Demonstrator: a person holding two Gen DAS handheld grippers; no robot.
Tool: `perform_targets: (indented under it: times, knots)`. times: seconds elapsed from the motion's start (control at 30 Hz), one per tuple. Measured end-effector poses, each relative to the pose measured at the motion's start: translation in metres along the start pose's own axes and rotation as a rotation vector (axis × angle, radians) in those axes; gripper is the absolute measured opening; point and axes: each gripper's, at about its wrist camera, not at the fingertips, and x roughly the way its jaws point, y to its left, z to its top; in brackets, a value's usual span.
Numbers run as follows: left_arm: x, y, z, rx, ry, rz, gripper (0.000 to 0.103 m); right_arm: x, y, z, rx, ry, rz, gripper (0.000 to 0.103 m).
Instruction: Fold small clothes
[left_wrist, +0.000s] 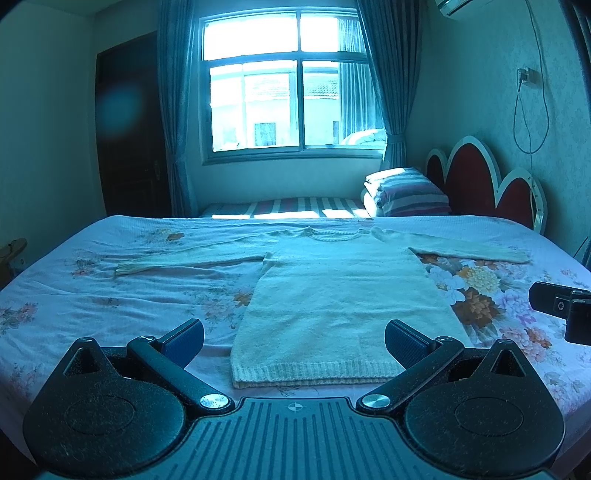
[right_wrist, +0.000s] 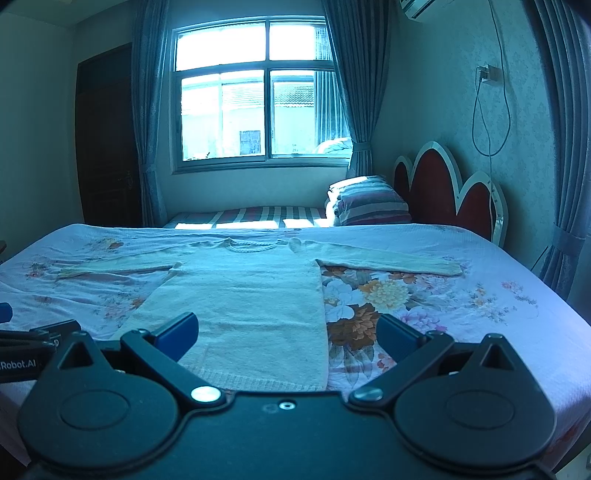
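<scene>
A small cream knit sweater (left_wrist: 340, 295) lies flat on the floral bedsheet (left_wrist: 129, 295), both sleeves spread out sideways and its ribbed hem nearest me. My left gripper (left_wrist: 294, 341) hovers open just above the hem, with a finger on either side of the body. In the right wrist view the same sweater (right_wrist: 251, 306) lies left of centre. My right gripper (right_wrist: 287, 338) is open over the sweater's right hem corner, holding nothing. The right gripper's body (left_wrist: 561, 306) shows at the right edge of the left wrist view, and the left gripper's body (right_wrist: 33, 343) at the left edge of the right one.
A folded striped quilt (left_wrist: 406, 192) sits at the far end near a red scalloped headboard (left_wrist: 476, 184). Behind stand a window (left_wrist: 288, 85) with curtains and a dark door (left_wrist: 129, 129). A cable (left_wrist: 528, 110) hangs on the right wall. Bare sheet lies on both sides of the sweater.
</scene>
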Motion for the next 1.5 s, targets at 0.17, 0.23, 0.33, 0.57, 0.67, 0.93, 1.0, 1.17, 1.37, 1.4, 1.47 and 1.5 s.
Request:
perform_targets:
  times: [0.17,0.23,0.33,0.57,0.67,0.93,1.0,1.17,1.37,1.4,1.47,1.5]
  knots:
    - [0.000,-0.002,0.000,0.001,-0.003,0.000,0.103,-0.001,0.002,0.000,-0.002,-0.002,0.002,0.103]
    - [0.000,-0.002,0.000,0.001,-0.001,-0.002,0.103,0.000,0.005,0.001,-0.003,-0.002,0.002,0.103]
    - [0.000,-0.002,0.000,0.002,-0.003,0.001,0.103,0.000,0.006,0.000,-0.003,-0.001,0.001,0.103]
    - [0.000,-0.001,0.000,0.002,0.002,-0.005,0.103,-0.001,0.007,0.001,-0.003,-0.002,0.003,0.103]
    - [0.000,-0.001,0.000,0.001,0.004,-0.006,0.103,0.000,0.006,0.000,-0.004,-0.002,0.003,0.103]
    - [0.007,0.001,0.000,0.004,0.007,-0.009,0.103,0.003,0.003,-0.002,-0.003,0.007,0.001,0.103]
    - [0.011,0.002,0.000,0.006,0.008,-0.013,0.103,0.005,0.002,-0.002,0.002,0.008,-0.005,0.103]
    - [0.027,0.008,0.008,0.007,0.005,-0.031,0.103,0.015,0.000,0.001,0.021,0.001,-0.029,0.103]
    - [0.052,0.025,0.022,0.008,-0.015,-0.044,0.103,0.030,0.007,0.012,0.050,-0.038,-0.054,0.103]
    - [0.056,0.028,0.024,0.010,-0.016,-0.046,0.103,0.033,0.009,0.013,0.052,-0.043,-0.057,0.103]
    - [0.064,0.035,0.028,0.012,-0.014,-0.052,0.103,0.039,0.014,0.016,0.055,-0.053,-0.065,0.103]
    - [0.067,0.038,0.030,0.014,-0.015,-0.057,0.103,0.042,0.017,0.018,0.056,-0.056,-0.070,0.103]
